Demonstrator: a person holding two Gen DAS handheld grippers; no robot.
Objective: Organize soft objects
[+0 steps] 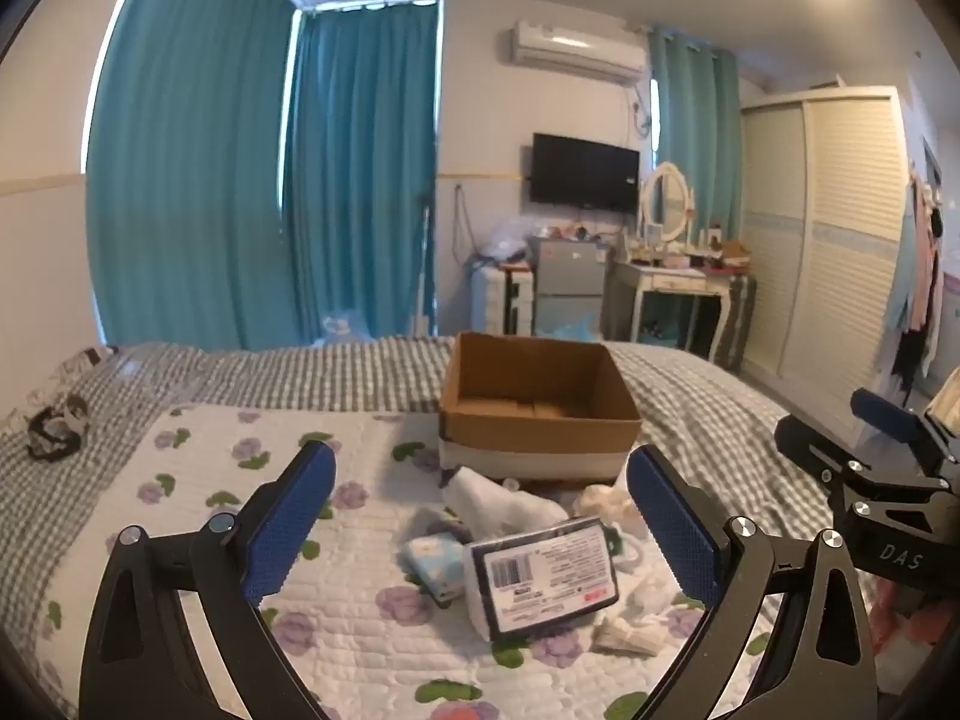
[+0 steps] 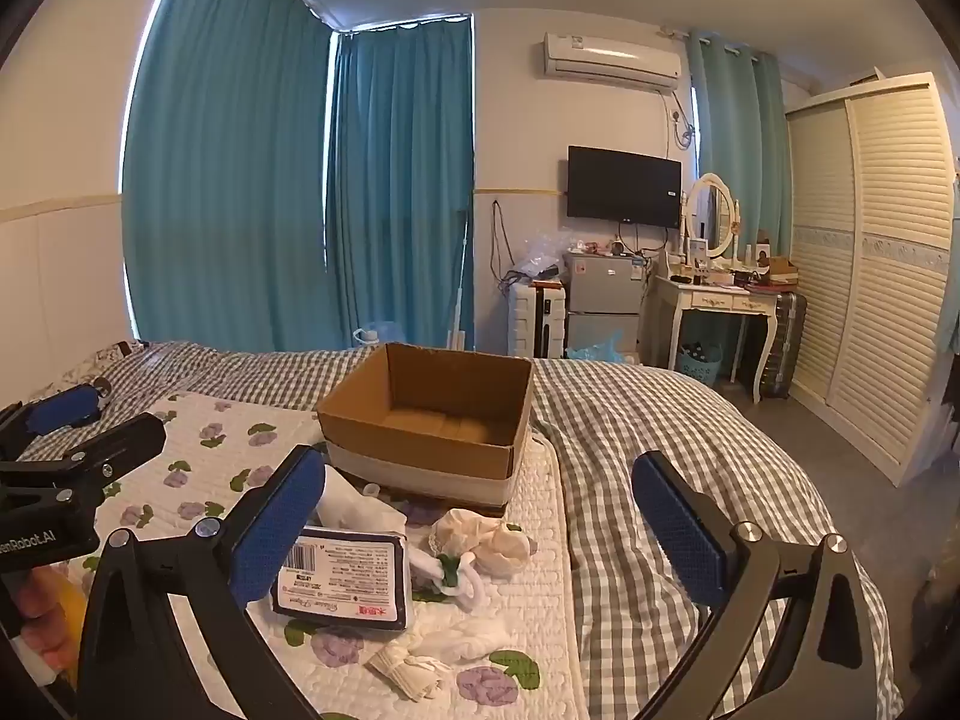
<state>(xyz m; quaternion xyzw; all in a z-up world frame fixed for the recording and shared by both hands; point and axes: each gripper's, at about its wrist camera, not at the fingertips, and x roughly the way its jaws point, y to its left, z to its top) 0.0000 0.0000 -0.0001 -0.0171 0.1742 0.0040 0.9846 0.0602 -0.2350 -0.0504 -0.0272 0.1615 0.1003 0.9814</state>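
An open cardboard box (image 1: 540, 402) (image 2: 432, 414) stands on the bed and looks empty. In front of it lies a pile of soft items: a dark-edged tissue pack (image 1: 543, 576) (image 2: 345, 579), a small blue pack (image 1: 435, 561), white cloth (image 1: 498, 501) (image 2: 360, 507), a cream cloth bundle (image 2: 486, 540) and white socks (image 2: 444, 651). My left gripper (image 1: 480, 522) is open above the pile, empty. My right gripper (image 2: 480, 531) is open above the pile's right side, empty. Each gripper shows at the edge of the other's view.
A floral quilted pad (image 1: 240, 480) (image 2: 210, 450) covers the grey checked bedspread (image 2: 648, 480). A dark crumpled item (image 1: 54, 426) lies at the far left of the bed. Beyond are teal curtains, a dressing table (image 2: 714, 300), small fridge and wardrobe.
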